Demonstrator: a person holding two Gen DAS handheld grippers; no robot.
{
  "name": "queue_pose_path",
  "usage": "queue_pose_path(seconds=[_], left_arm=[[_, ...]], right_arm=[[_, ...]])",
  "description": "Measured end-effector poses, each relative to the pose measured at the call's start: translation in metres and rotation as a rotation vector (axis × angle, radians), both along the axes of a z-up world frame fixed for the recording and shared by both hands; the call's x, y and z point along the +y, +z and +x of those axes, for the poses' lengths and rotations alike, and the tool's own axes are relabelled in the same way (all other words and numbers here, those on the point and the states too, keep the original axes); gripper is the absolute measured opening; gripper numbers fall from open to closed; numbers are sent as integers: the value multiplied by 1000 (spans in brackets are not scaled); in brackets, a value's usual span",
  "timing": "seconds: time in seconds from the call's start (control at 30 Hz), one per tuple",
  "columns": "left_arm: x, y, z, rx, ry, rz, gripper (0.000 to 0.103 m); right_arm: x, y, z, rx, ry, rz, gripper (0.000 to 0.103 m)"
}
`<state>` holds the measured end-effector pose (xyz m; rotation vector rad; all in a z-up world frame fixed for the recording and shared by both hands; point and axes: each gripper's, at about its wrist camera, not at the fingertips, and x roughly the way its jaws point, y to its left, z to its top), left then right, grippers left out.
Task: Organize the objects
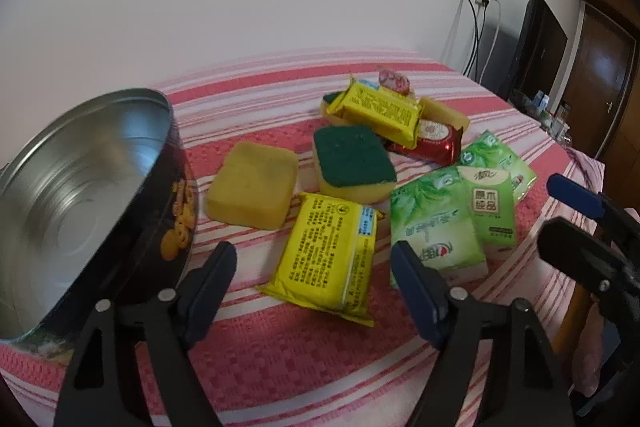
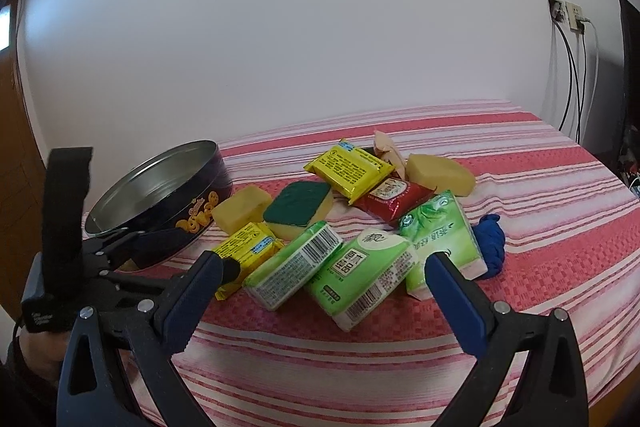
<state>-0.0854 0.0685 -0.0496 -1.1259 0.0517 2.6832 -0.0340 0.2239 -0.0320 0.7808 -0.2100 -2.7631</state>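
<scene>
Both tongs are wide open and hold nothing. The left tongs (image 1: 312, 271) hang over a yellow packet (image 1: 330, 253) on the striped bed (image 1: 280, 355). The right tongs (image 2: 324, 267) hang over the green tissue packs (image 2: 362, 279). The round tin (image 1: 80, 195) sits empty beside the sponges (image 1: 252, 189).

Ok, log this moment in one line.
left claw: open, over yellow packet | right claw: open, empty | tin: empty

Both grippers are showing black plastic arms with triangular cut-outs and silver round screws; the left gripper (image 1: 314, 269) and right gripper (image 2: 324, 277) are wearing dark blue pads on their fingers (image 2: 460, 297), ridged along the inner edge at six o'clock
</scene>
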Motion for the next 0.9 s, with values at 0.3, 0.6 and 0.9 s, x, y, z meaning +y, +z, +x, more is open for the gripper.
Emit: queue_pose_path(seconds=[0.3,0.6,0.9], left_arm=[[4,-15,-13,-86,-21,-12,62],[-5,-5,1,5,-3,31,51],[-12,19,5,132,48,22,51]], right_arm=[[-2,-6,-5,-21,3,-3,102],[-4,-1,-12,-13,14,13,102],[-13,10,-47,-48,20,21,102]])
